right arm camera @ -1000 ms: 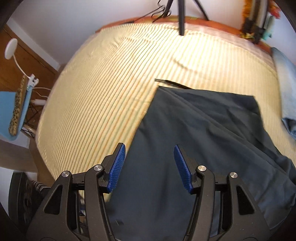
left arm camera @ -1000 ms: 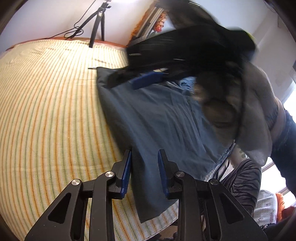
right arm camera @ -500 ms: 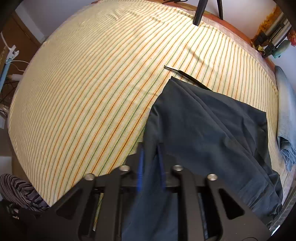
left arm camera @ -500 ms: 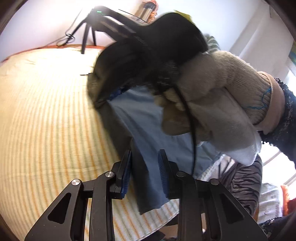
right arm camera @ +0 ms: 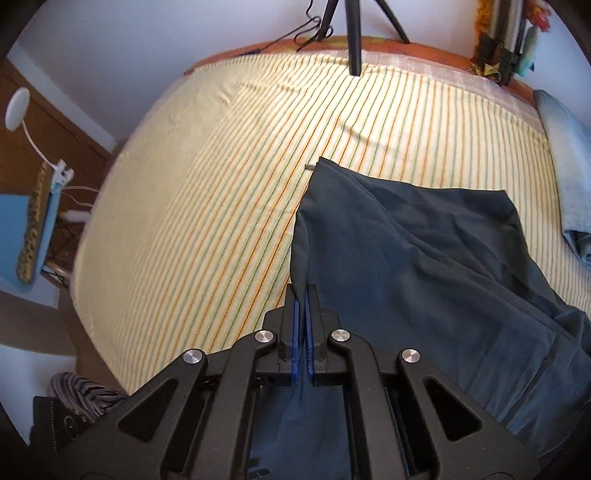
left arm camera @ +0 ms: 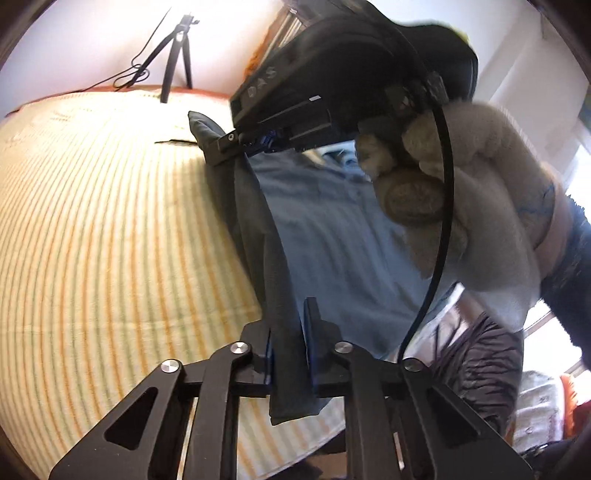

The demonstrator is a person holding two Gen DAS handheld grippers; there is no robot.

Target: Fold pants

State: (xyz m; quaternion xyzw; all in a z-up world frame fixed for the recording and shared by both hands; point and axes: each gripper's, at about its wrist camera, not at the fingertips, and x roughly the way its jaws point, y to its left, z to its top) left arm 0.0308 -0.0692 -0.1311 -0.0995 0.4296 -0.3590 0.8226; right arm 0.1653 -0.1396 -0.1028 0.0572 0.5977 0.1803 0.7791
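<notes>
Dark blue-grey pants (right arm camera: 424, 254) lie on a bed with a yellow striped sheet (right arm camera: 221, 184). My right gripper (right arm camera: 302, 325) is shut on the pants' left edge and lifts it off the sheet. In the left wrist view the pants (left arm camera: 332, 229) hang as a raised fold between both grippers. My left gripper (left arm camera: 288, 332) is closed on the fold's near end, with cloth bunched between its blue pads. The right gripper (left arm camera: 258, 142), held by a gloved hand (left arm camera: 461, 206), pinches the far end.
A black tripod (right arm camera: 351, 33) stands at the bed's far edge. A light blue garment (right arm camera: 565, 177) lies at the right edge of the bed. A lamp and blue chair (right arm camera: 33, 206) stand to the left of the bed. The bed's near edge is close below the grippers.
My right gripper closed on the pants' edge and lifted it. My left gripper narrowed onto the cloth and raised it, so the edge now hangs taut between both grippers.
</notes>
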